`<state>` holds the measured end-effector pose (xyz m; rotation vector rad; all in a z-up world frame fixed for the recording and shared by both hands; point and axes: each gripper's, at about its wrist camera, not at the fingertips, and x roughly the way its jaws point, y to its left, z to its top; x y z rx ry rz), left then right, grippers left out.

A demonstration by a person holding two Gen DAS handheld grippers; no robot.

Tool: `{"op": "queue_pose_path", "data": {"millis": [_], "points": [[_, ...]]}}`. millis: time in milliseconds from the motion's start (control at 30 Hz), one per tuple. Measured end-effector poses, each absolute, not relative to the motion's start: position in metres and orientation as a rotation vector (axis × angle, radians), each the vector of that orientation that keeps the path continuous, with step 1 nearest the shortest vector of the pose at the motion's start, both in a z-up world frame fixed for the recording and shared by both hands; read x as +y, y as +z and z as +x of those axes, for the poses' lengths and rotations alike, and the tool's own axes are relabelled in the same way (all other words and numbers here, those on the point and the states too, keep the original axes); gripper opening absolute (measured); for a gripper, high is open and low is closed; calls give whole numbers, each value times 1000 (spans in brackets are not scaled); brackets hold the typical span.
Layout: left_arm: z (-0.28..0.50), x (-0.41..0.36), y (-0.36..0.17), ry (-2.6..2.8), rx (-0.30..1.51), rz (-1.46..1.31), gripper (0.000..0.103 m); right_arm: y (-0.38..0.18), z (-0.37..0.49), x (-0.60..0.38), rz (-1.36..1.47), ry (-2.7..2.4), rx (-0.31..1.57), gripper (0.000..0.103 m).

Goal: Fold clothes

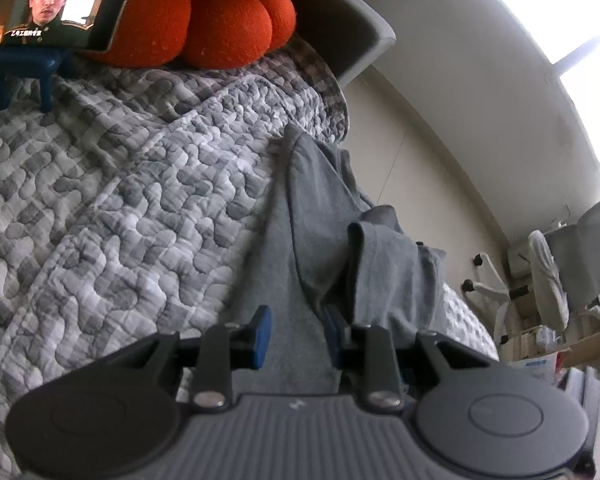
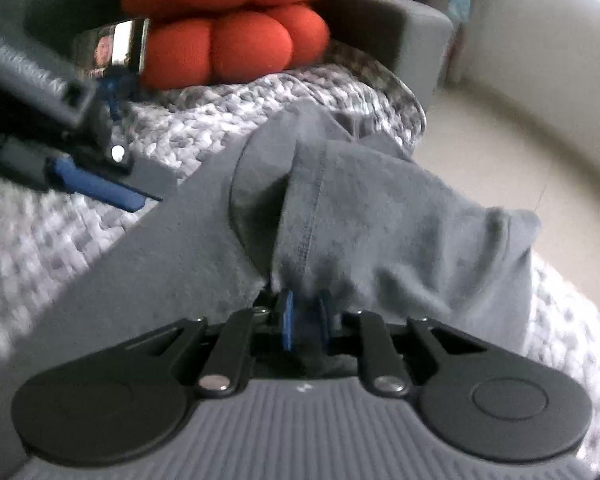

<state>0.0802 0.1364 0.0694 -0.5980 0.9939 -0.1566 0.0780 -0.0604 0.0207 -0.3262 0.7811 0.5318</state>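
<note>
Soft grey fleece garment, creased and seamed, bunches between your right gripper pads, which pinch it. Your left gripper stands part-spread, fleece running between its blue pads; a grip I cannot tell. It drapes over the puckered quilt edge, below the knobbly orange cushion.

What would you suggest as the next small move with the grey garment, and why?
Probably lift and carry the pinched edge across with the right gripper. Its jaws are clamped on a bunched edge of the grey garment, which lies rumpled over the quilt. The left gripper straddles cloth nearby.
</note>
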Motion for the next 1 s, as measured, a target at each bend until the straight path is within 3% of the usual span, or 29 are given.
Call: {"op": "queue_pose_path", "data": {"millis": [200,300,367,633,767,833,1000], "points": [[82,136,68,-150,1005,-592,29,51,94,-61,-187,487,690,19],[82,137,67,-148,1012,-587,30,35,110,-66,-118,419,768,21],[81,138,67,-145,1012,-588,30,18,121,-61,-132,423,814,21],[83,138,66,-141,1020,-591,30,46,139,-57,-75,385,704,20],[83,139,65,-136,1023,-592,30,18,161,-41,-121,384,806,20],[84,141,65,-132,1025,-597,30,15,156,-31,-221,386,770,20],[85,146,65,-119,1025,-617,30,34,153,-34,-132,421,715,20]]}}
